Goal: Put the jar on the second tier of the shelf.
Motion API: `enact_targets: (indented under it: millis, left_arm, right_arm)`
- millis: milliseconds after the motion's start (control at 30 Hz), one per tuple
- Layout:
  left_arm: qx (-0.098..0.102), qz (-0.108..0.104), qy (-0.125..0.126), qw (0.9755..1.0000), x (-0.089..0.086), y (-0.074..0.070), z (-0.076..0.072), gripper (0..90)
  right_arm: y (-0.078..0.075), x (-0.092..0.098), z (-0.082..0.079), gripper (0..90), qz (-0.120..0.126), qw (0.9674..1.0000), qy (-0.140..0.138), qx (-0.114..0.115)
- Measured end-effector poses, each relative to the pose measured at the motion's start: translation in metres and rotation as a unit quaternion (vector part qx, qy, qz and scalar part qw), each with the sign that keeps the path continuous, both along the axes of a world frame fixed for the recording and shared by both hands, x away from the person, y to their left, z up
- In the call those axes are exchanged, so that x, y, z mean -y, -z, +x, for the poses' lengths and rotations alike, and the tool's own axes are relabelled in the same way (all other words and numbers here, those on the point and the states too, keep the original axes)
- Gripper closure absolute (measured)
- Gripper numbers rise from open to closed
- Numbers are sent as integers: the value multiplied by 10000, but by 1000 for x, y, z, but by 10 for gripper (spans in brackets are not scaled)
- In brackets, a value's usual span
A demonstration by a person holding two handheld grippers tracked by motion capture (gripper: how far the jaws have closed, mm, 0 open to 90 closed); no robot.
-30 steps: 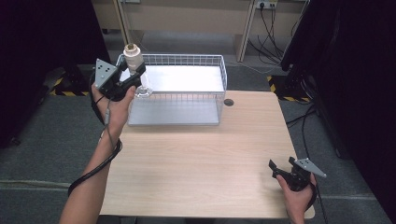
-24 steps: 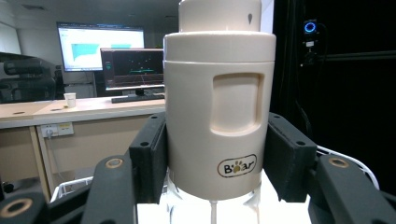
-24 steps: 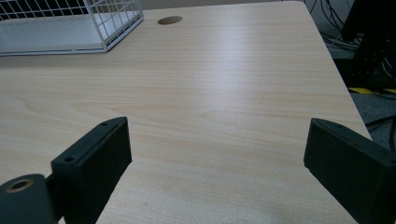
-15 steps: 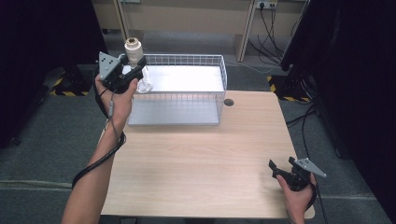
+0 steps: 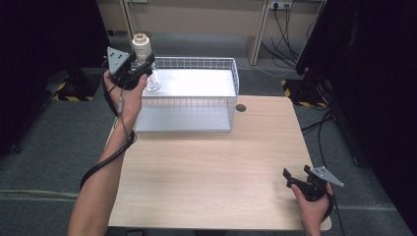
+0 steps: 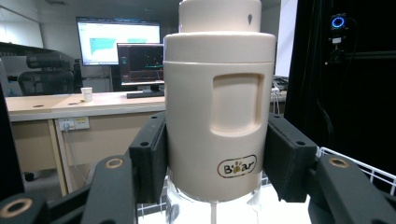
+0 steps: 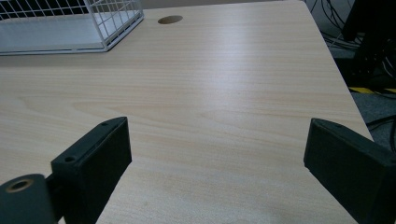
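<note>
Pale wood grain runs across the table (image 5: 211,167), and everything else sits relative to the white wire basket (image 5: 196,96) at its far left end. Nearest the person, well apart from the basket at the table's near right corner, the right gripper (image 5: 295,181) rests low over the wood with its jaws spread wide and nothing between them (the right gripper view shows bare tabletop in the gap). A round cable hole (image 5: 240,107) lies just beside the basket's right wall. At the basket's far left corner, the left gripper (image 5: 142,69) is raised above the rim, its jaws clamped on the cream body of a small appliance (image 6: 219,102) marked "Bear", held upright with a clear glass base below. Beyond the basket stand a desk (image 6: 79,105) and lit monitors (image 6: 140,63).
</note>
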State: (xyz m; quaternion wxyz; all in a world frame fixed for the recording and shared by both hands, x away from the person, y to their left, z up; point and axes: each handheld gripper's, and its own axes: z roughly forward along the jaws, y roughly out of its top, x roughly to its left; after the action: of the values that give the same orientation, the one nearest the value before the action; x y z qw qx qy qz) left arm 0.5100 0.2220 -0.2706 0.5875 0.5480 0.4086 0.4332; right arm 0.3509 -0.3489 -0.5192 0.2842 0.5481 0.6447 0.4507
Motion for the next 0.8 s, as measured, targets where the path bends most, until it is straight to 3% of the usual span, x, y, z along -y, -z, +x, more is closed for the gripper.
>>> enact_targets:
  millis: [367, 800]
  left_arm:
    - [-16, -11, -124, 9999, -1, -4, 16, 457]
    - [-211, -32, -272, 9994, -5, 14, 42, 457]
  right_arm:
    - [0, 0, 0, 78, 0, 10000, -12, -15]
    - [0, 0, 0, 78, 6, 10000, -31, -10]
